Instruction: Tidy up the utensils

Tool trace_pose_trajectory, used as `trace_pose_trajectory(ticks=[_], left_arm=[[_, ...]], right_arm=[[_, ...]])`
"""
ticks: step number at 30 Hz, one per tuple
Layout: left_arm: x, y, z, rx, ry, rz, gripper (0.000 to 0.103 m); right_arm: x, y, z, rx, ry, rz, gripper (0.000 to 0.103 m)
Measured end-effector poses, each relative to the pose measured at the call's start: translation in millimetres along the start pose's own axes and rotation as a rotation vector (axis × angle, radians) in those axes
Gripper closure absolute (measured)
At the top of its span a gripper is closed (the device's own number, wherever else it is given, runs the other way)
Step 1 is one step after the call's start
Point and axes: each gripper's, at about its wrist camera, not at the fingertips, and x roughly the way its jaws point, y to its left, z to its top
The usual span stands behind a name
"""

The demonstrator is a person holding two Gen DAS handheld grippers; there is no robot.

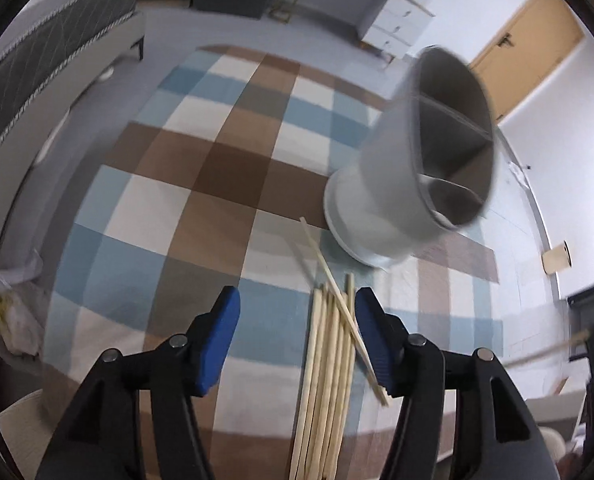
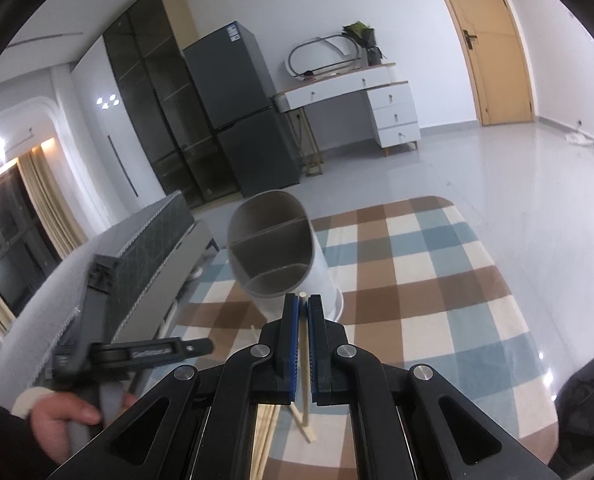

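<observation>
Chopsticks [image 1: 329, 364] are mostly seen loose on the checked cloth [image 1: 185, 160] just before the divided holder [image 1: 425, 152], one [image 2: 304, 344] pinched by the right gripper [image 2: 303, 312], the left gripper [image 1: 297, 320] spread wide.

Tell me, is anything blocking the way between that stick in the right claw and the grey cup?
Nothing visible does. The right gripper is shut on one chopstick, whose tip points at the divided holder just ahead, with only open air between them.
</observation>
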Motion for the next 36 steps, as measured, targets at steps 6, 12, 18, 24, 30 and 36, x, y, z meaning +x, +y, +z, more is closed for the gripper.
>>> trace_pose_trajectory(ticks=[6,12,18,24,30,36], left_arm=[[41.1,-9.0,18.6,-0.012,0.048,0.035,0.048],[58.0,-15.5,21.1,0.011,0.065,0.084,0.048],[61.6,-23.1,18.9,0.044,0.045,0.153,0.048],[59.5,-27.0,14.6,0.091,0.002,0.236,0.094],[44.9,-18.8,17.2,0.03,-0.035,0.137,0.103],[0.9,-23.7,14.3,0.028,-0.138,0.065,0.103]], right_arm=[[9.0,-15.8,12.1,0.041,-0.013,0.013,0.099],[15.8,-28.9,20.5,0.094,-0.008,0.013,0.099],[13.8,-24.2,22.8,0.085,-0.011,0.024,0.099],[11.5,-25.8,23.7,0.091,-0.018,0.021,0.099],[11.8,-24.4,23.8,0.081,-0.021,0.011,0.099],[6.3,-17.9,22.3,0.047,-0.045,0.004,0.099]])
